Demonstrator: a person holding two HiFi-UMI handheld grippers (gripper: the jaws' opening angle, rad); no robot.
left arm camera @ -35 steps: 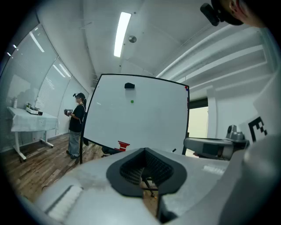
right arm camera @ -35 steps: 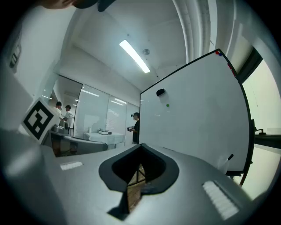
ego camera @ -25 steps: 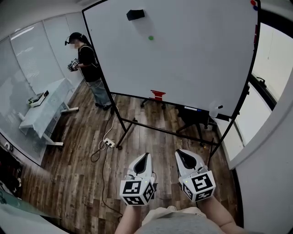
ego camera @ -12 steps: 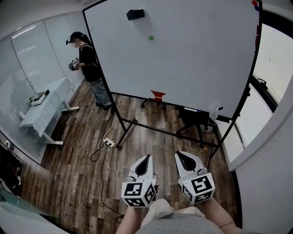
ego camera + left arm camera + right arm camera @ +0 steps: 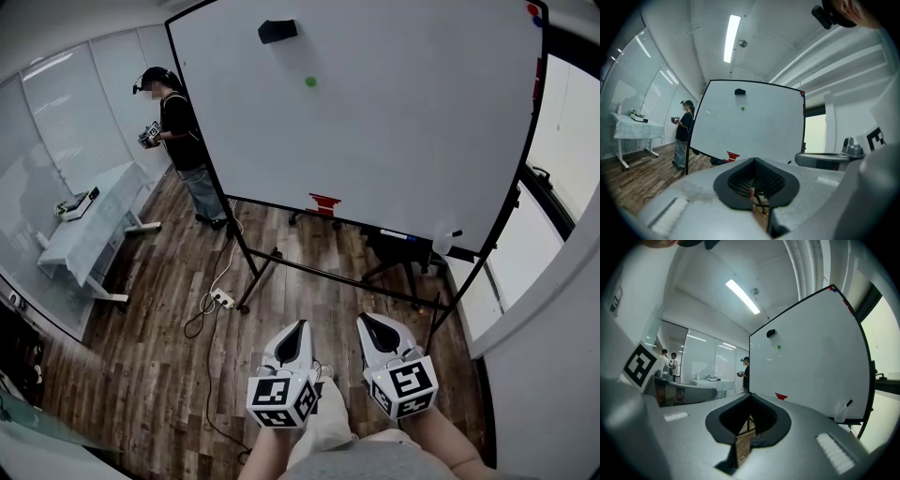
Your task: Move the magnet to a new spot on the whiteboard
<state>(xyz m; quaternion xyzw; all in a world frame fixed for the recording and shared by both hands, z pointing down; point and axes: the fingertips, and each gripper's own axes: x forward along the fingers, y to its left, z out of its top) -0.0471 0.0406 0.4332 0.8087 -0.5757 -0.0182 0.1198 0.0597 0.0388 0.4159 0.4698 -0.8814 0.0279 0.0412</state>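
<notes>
A small green magnet (image 5: 309, 82) sticks high on the big whiteboard (image 5: 394, 122), below a black eraser (image 5: 277, 30). Both gripper views show it too, as the green magnet (image 5: 742, 109) and the green magnet (image 5: 778, 347). My left gripper (image 5: 296, 328) and right gripper (image 5: 367, 322) hang side by side low in front of my body, over the wood floor and far short of the board. Both are shut with nothing between the jaws, as the left gripper (image 5: 754, 185) and right gripper (image 5: 749, 420) show in their own views.
The board's black stand (image 5: 251, 274) and crossbar stand ahead of me. On the board's tray are a marker and a spray bottle (image 5: 442, 239). A person (image 5: 180, 131) stands left of the board by a white table (image 5: 89, 230). A power strip (image 5: 222, 296) with cable lies on the floor.
My leg has come forward between the grippers and the board sits slightly lower in view. Both grippers keep their place and stay shut.
</notes>
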